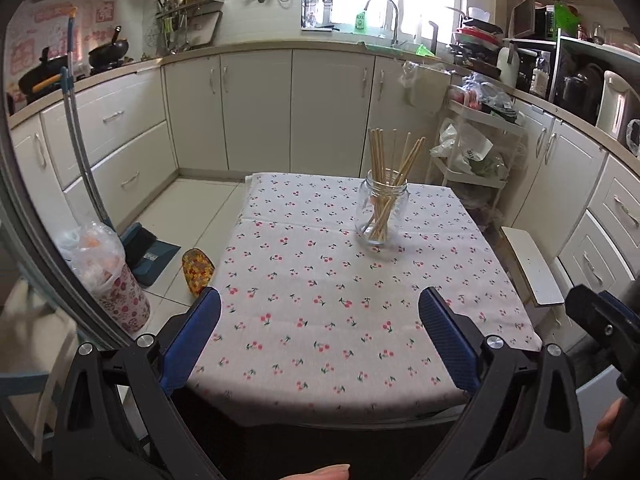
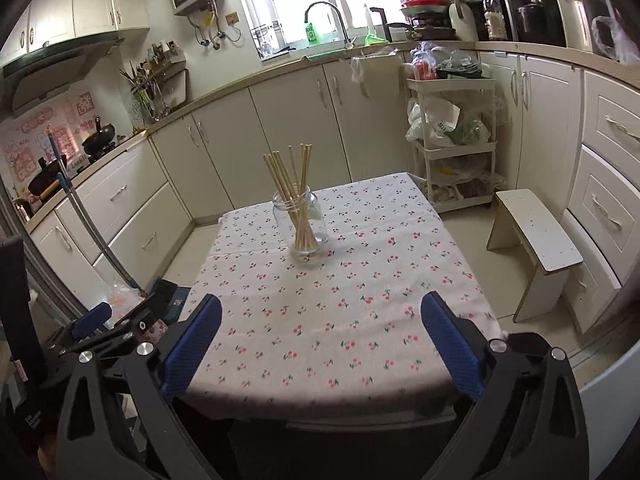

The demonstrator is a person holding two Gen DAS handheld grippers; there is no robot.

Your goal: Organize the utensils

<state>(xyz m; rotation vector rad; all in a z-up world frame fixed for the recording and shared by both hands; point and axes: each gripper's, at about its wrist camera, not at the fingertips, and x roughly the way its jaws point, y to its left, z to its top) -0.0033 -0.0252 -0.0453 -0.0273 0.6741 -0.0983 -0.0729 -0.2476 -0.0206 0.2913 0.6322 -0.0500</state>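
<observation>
A clear glass jar [image 1: 382, 216] [image 2: 301, 226] stands upright on the table's far half, holding several wooden chopsticks [image 1: 386, 160] [image 2: 294, 176] that fan out above its mouth. The table [image 1: 320, 300] [image 2: 340, 312] wears a white cloth printed with red cherries. My left gripper [image 1: 320, 340] is open over the near edge of the table, well short of the jar, with nothing between its blue pads [image 1: 192, 340]. My right gripper [image 2: 320, 344] is open too, over the same near edge, and empty. Part of the other gripper shows at the right edge of the left wrist view and at the lower left of the right wrist view.
White kitchen cabinets [image 1: 256, 108] run behind the table, with a sink tap [image 1: 384, 12] at the window. A white stool [image 2: 536, 248] and a loaded trolley [image 2: 452, 132] stand to the right. On the floor to the left are a dustpan [image 1: 152, 252], a bin with a bag [image 1: 108, 276] and a slipper [image 1: 198, 270].
</observation>
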